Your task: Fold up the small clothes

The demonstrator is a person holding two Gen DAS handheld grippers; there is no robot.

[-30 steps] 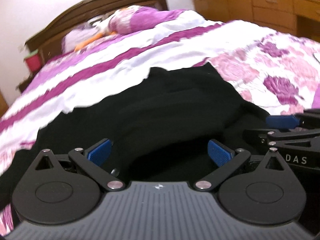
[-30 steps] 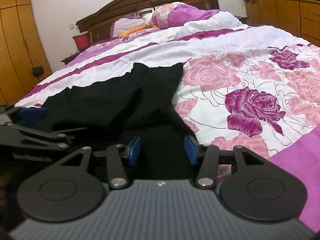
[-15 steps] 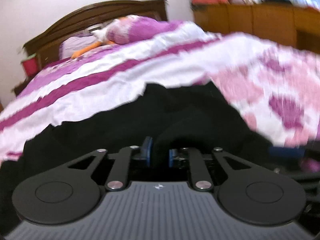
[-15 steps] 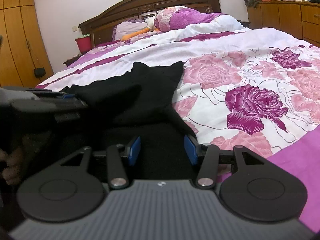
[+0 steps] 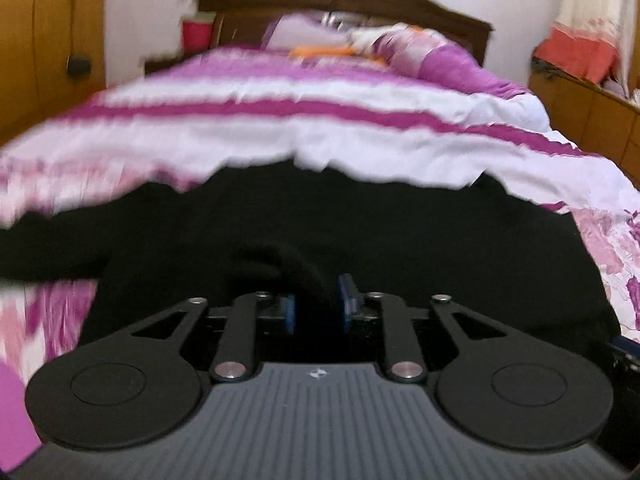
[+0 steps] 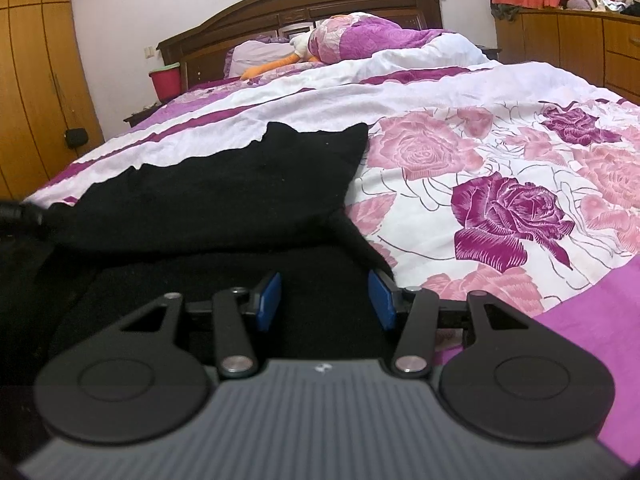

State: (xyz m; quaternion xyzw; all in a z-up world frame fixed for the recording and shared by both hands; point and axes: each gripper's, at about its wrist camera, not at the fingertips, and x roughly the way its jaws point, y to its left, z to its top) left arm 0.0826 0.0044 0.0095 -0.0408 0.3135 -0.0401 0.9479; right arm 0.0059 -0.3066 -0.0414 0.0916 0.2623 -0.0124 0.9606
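A black garment (image 5: 400,232) lies spread on the bed's floral purple and white cover. My left gripper (image 5: 318,306) is shut on a raised fold of this black cloth, pinched between the blue pads. In the right wrist view the same garment (image 6: 224,200) lies ahead and to the left, with its near edge under my right gripper (image 6: 326,298). The right gripper is open, its blue pads apart with black cloth between and below them.
The bed cover (image 6: 500,184) stretches to the right and ahead. A wooden headboard (image 6: 300,4) with pillows stands at the far end. A red bin (image 6: 165,80) sits left of the headboard. A wooden dresser (image 6: 580,40) stands on the right, a wardrobe (image 6: 36,80) on the left.
My left gripper went from wide open to shut on a fold of the black garment, then swung left with it. The right gripper stayed open and almost still.
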